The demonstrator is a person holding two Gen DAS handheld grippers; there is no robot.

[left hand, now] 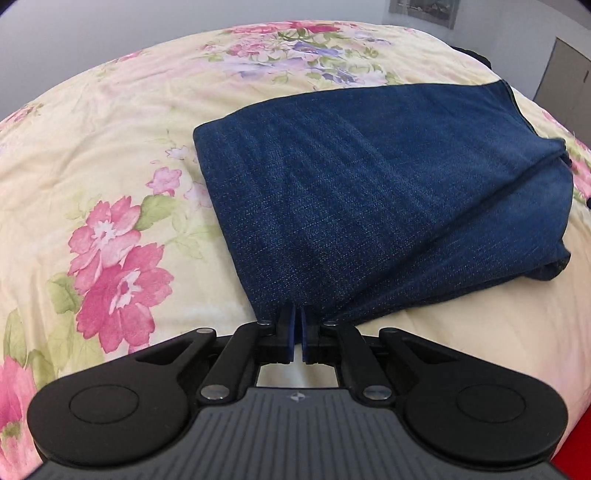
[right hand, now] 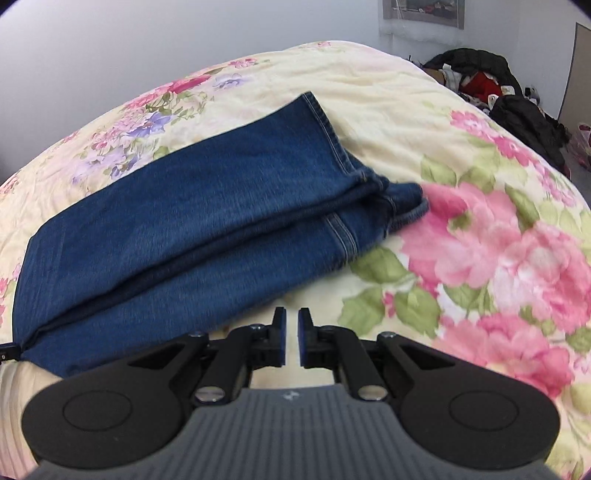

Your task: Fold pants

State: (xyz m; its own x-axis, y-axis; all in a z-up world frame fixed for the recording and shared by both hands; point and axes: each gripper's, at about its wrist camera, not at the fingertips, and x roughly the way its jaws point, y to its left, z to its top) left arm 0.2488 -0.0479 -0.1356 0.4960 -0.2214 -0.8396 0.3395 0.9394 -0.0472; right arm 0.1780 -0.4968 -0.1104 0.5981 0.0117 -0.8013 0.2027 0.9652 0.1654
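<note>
Blue denim pants point(left hand: 369, 192) lie folded lengthwise on a floral bedspread point(left hand: 92, 147). In the left wrist view my left gripper point(left hand: 298, 321) is shut on the near edge of the pants, and the cloth draws to a point at its blue pads. In the right wrist view the pants point(right hand: 192, 221) stretch from lower left to the hems and waistband at centre. My right gripper point(right hand: 291, 325) hovers just off their near edge, over bare bedspread point(right hand: 369, 110). Its jaws stand a narrow gap apart with nothing between them.
A pile of dark clothes and bags point(right hand: 498, 92) sits beyond the bed's far right corner. A grey wall with a framed picture point(right hand: 424, 11) stands behind the bed. A door point(left hand: 569, 74) shows at the far right.
</note>
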